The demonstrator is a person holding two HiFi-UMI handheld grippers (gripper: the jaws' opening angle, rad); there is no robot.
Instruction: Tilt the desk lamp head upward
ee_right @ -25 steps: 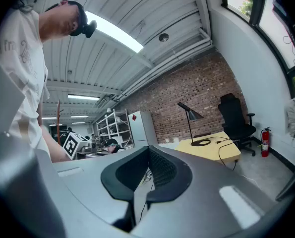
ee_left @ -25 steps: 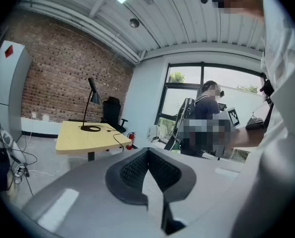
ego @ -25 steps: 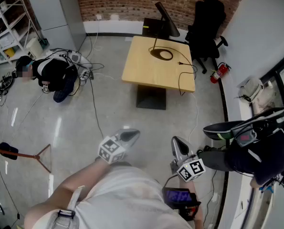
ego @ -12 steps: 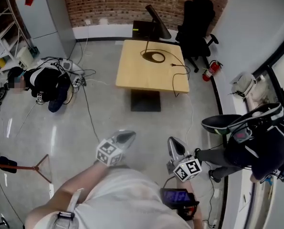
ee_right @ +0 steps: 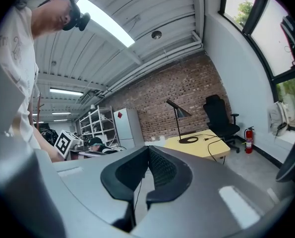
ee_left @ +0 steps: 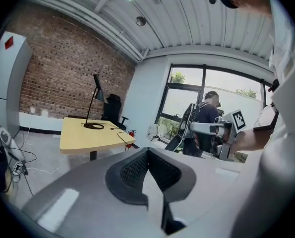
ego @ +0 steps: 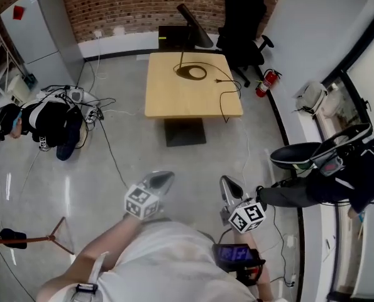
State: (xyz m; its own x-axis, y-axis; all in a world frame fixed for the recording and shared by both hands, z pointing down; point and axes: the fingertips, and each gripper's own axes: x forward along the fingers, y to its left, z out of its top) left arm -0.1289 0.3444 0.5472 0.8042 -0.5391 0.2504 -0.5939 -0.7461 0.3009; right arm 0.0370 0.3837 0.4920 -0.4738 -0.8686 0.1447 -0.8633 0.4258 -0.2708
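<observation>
Zero progress: desk lamp [ego: 195, 27] untouched at far edge of table [ego: 193, 102], head sloping down. Left gripper [ego: 163, 178] and right gripper [ego: 228, 185] fully closed, empty, well short of table. Approach, grasp, tilt all pending.

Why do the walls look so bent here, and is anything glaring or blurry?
Head view: the wide lens bows the white wall; the floor shows glare streaks. Left gripper view: fisheye, dark corners, washed-out window. Right gripper view: same fisheye; the ceiling light glares, the desk lamp looks crisp.
</observation>
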